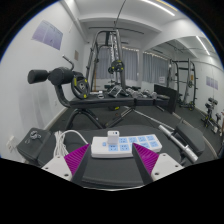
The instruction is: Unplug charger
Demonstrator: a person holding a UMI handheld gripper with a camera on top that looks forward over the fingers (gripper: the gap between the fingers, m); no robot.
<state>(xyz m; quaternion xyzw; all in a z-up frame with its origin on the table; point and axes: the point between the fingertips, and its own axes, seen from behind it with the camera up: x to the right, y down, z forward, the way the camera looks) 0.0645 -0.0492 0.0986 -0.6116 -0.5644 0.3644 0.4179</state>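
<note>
The charger should be at the white power strip (109, 146), which lies flat on the dark surface (95, 172) just ahead of my claw (110, 160), between the two pink fingertips (76, 157). I can't make out a plug on it clearly. My claw is spread wide and holds nothing. I judge I'm in the approach step; next I need to ease forward, find the plug body, and close squarely on it before pulling. Gym machines (105, 80) stand well beyond
</note>
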